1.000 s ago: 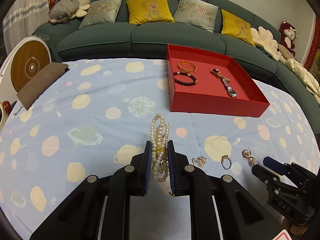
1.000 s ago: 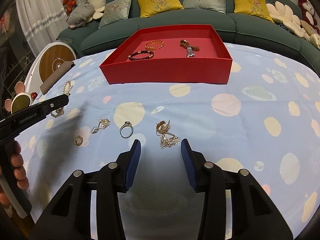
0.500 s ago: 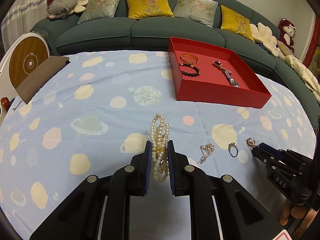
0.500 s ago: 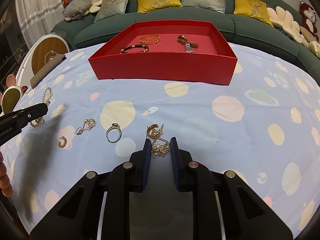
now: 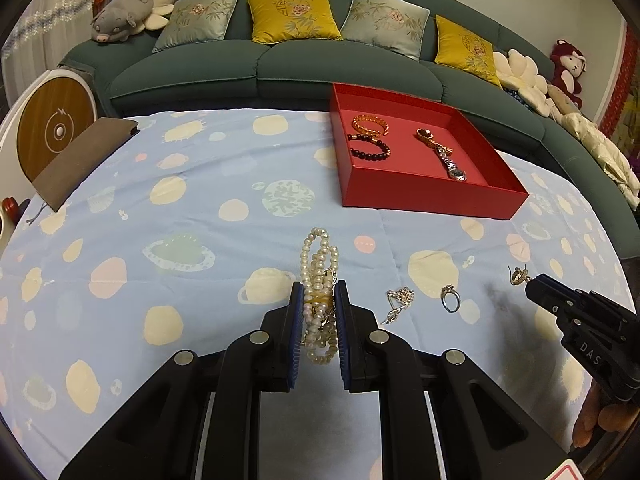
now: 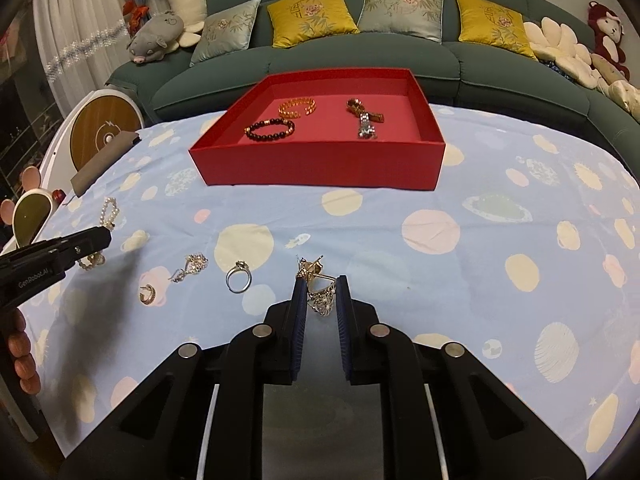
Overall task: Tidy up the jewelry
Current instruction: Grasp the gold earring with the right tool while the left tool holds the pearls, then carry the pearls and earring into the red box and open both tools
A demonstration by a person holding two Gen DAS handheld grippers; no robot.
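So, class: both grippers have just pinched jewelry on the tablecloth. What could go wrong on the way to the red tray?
1. The pearl necklace is gripped mid-bundle by the left gripper; loose loops hang out both ends and may snag or slip.
2. The right gripper pinches a tangle of gold earrings; a piece poking out could drop.
3. The red tray has raised walls; dangling strands might catch its rim.

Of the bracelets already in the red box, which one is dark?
The dark bead bracelet, lying nearer the red box's front wall. The orange bead bracelet lies just behind it.
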